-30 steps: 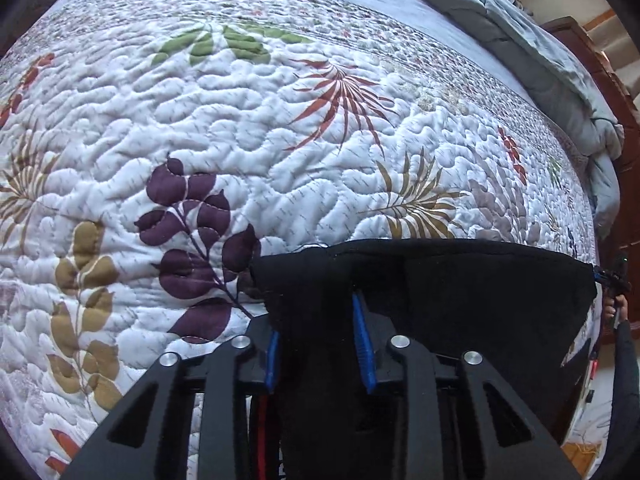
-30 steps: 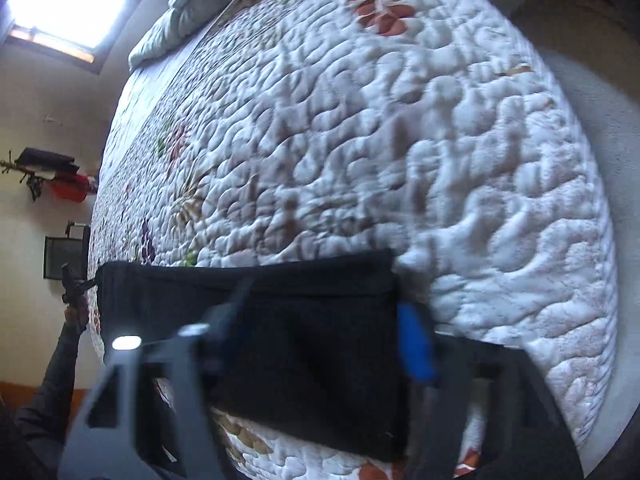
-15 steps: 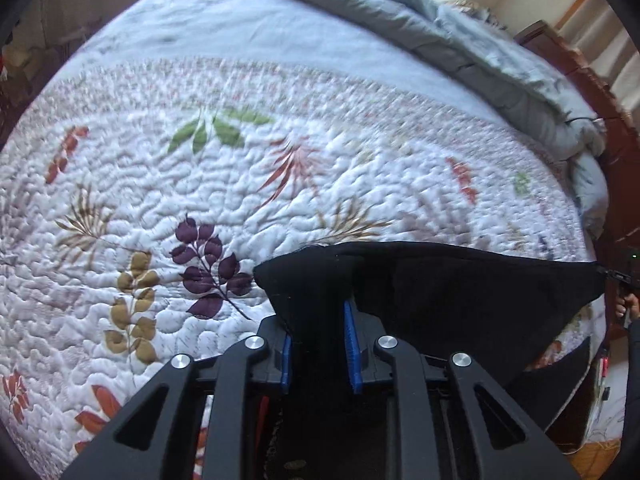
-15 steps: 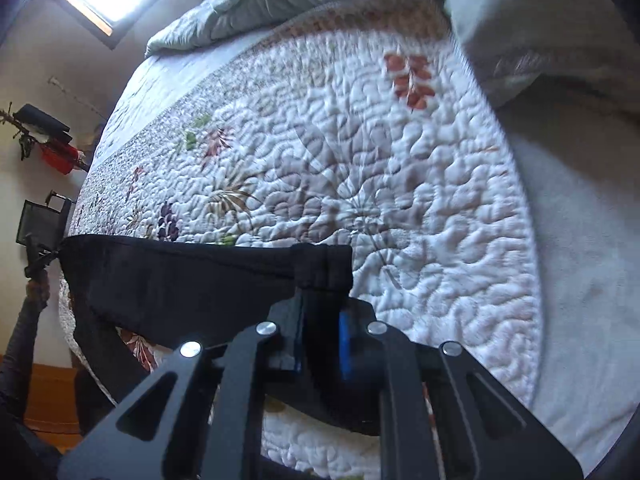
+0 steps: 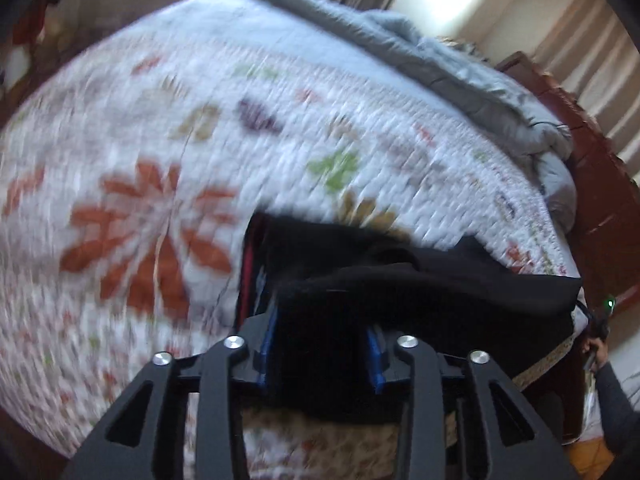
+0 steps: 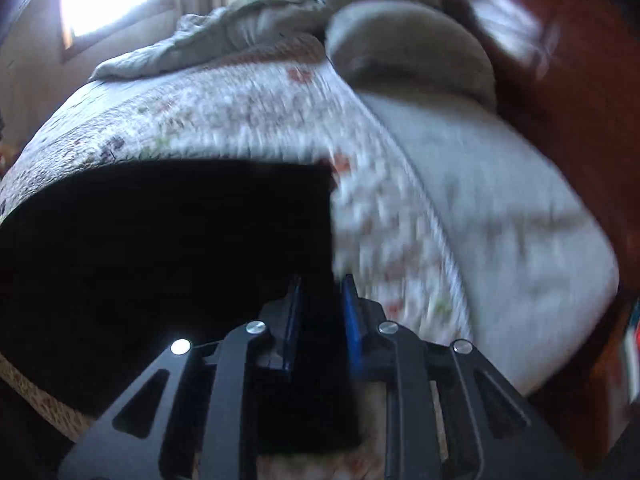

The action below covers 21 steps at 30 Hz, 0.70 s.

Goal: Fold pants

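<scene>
On the floral quilt [image 5: 168,152] of the bed, near its front edge, the black pants [image 5: 448,280] are laid out as a long dark band, and both views are smeared by motion. The long axis of the garment is seen to run crosswise between the two grippers: from the left gripper [image 5: 322,354] the cloth stretches away to the right, and from the right gripper [image 6: 322,322] the pants [image 6: 168,248] spread away to the left, so each end is nearer its own hand. In the left wrist view a bunched fold of fabric lies between the blue pads [image 5: 269,344], whose jaws are opening; whether the cloth is pressed there cannot be told. In the right wrist view the garment's right edge lies between the blue pads [image 6: 352,320]; those jaws are also opening, and contact cannot be judged in the blur. Both grippers are angled steeply down toward the bed. A rumpled grey blanket [image 5: 460,68] is heaped along the far side, well apart from the pants. The coming move is judged to depend on both ends being released evenly so that the fold lies flat.
</scene>
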Each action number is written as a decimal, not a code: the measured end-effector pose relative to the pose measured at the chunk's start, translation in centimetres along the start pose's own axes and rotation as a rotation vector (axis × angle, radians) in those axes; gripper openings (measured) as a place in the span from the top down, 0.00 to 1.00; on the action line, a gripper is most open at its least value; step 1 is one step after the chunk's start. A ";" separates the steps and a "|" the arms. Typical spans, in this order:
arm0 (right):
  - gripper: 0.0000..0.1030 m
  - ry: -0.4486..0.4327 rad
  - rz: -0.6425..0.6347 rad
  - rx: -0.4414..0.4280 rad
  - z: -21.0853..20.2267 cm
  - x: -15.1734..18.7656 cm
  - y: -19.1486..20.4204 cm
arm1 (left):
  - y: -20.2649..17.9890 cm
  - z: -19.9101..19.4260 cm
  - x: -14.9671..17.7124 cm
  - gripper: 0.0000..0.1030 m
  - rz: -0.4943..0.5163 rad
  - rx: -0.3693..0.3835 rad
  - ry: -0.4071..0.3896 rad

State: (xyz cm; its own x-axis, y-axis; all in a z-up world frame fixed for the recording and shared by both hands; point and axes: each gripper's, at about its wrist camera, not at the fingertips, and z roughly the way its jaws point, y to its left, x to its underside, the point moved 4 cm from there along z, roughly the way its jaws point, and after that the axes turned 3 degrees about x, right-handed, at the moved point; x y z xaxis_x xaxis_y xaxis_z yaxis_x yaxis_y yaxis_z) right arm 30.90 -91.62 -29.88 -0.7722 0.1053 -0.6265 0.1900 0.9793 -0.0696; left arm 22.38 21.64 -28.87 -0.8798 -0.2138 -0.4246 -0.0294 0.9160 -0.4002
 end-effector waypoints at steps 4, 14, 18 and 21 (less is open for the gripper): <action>0.52 0.083 0.183 -0.052 -0.6 4.4 -0.6 | 2.3 0.7 3.5 0.36 -0.084 -0.077 0.056; 0.31 0.190 0.801 -0.528 -4.4 7.9 -0.6 | 3.9 -4.3 6.3 0.27 -0.332 -0.038 -0.099; 0.27 0.147 0.913 -0.595 -4.7 7.4 -0.8 | 1.3 -5.0 4.8 0.17 -0.289 0.029 -0.149; 0.27 0.154 0.986 -0.564 -3.7 7.2 -1.7 | 0.5 -3.7 4.0 0.16 -0.266 0.016 -0.114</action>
State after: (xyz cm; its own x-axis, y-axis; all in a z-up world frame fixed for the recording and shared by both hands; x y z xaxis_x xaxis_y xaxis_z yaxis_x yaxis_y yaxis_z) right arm 22.74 -91.89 -31.39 -0.5115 0.8520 -0.1114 0.4849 0.3932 0.7812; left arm 17.14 22.46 -27.77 -0.7829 -0.4839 -0.3911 -0.2440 0.8170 -0.5224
